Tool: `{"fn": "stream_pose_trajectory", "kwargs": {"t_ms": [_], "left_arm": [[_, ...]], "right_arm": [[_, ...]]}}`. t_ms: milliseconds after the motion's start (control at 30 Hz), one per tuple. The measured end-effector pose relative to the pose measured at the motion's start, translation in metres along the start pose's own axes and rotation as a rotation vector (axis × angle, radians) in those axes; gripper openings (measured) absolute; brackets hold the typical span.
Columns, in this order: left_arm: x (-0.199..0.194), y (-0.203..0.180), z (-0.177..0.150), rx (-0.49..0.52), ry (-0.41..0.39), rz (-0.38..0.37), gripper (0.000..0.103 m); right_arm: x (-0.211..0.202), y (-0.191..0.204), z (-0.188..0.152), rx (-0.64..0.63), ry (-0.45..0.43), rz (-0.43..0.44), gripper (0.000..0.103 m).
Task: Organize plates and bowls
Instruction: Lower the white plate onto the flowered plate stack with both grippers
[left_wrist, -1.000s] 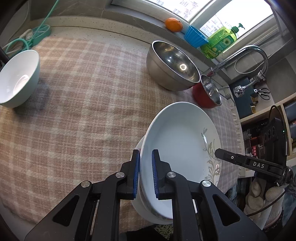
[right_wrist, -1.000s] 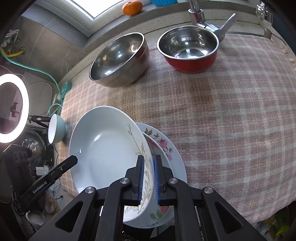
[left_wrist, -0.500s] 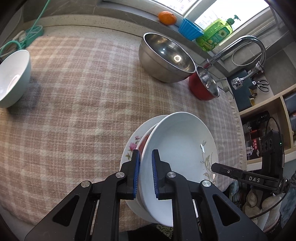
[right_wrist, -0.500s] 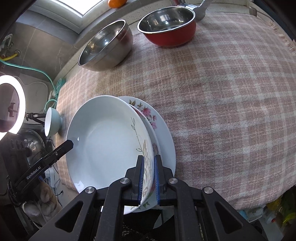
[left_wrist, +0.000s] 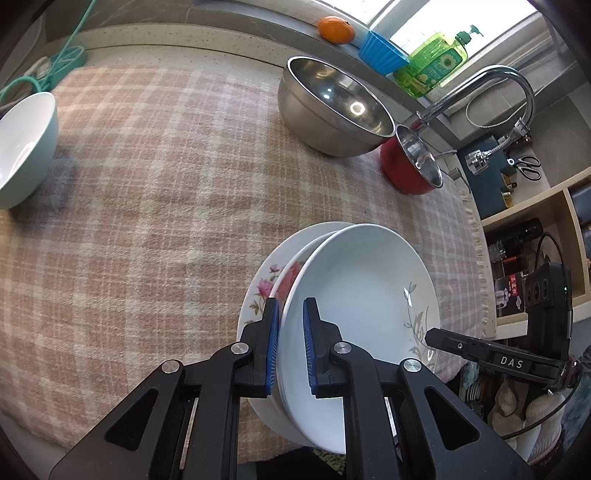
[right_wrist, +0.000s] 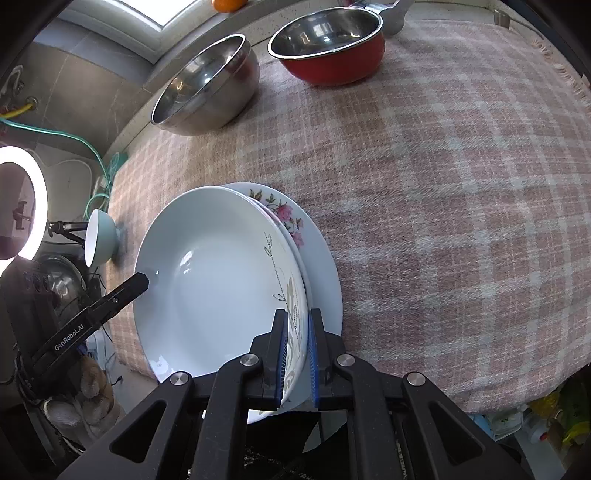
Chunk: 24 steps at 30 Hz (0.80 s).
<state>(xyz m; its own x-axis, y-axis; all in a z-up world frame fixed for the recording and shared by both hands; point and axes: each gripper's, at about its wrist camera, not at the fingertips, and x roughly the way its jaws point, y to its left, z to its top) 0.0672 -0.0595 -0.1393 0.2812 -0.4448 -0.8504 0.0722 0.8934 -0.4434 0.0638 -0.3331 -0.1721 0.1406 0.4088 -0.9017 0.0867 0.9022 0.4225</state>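
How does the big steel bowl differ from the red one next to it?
The steel bowl is bare metal outside; the red bowl is red outside. The steel bowl looks larger and deeper, the red bowl shallower. The steel bowl sits nearer the pale green bowl, the red bowl nearer the faucet. Both are shiny metal inside, empty, upright on the checked cloth, and far from the tongs.

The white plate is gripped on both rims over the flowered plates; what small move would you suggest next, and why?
Probably open both grippers, left gripper and right gripper: the white plate looks nested on the flowered plates, though full contact is hard to confirm.
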Motion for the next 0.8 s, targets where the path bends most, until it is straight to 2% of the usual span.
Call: {"fn": "stream_pose_trajectory", "kwargs": {"t_ms": [200,800], "left_arm": [[0.003,0.0,-0.001,0.005,-0.001,0.008,0.011],[0.002,0.002,-0.003,0.012,-0.002,0.017,0.011]], "right_arm": [[0.002,0.0,0.002,-0.003,-0.003,0.005,0.01],[0.004,0.013,0.001,-0.072,-0.011,-0.057,0.012]]}}
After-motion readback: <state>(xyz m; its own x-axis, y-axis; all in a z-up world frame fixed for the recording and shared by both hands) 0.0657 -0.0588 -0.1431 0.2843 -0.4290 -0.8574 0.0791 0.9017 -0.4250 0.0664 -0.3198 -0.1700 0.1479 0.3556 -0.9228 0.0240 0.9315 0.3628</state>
